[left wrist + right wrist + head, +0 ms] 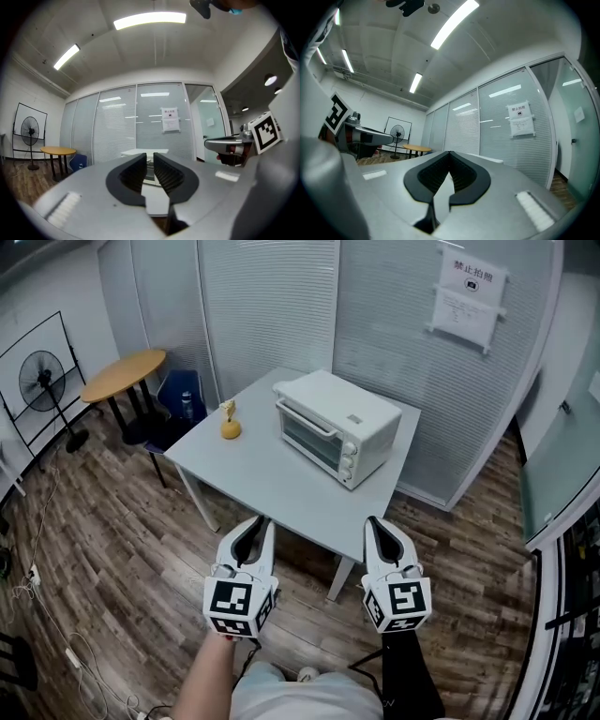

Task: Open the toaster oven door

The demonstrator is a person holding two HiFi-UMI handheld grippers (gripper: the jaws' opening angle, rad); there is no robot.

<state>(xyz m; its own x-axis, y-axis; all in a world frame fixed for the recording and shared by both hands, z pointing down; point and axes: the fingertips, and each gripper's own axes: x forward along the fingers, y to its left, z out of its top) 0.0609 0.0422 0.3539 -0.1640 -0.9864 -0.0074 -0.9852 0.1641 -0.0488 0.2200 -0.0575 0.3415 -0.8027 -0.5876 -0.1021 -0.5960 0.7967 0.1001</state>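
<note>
The toaster oven point(336, 426) stands, door point(307, 432) closed, at the far right of the grey surface point(253, 474). The left gripper point(262, 521) and right gripper point(371, 520) are held short of the near edge. Left jaws are slightly parted and empty; right jaws are clenched tip to tip.

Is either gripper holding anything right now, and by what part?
Nothing is held. On the left gripper the jaws stand slightly apart, nothing between; on the right gripper they meet on nothing. Neither reaches the toaster oven.

Toaster oven point(336, 427) on table point(258, 486), small object point(230, 421) left
</note>
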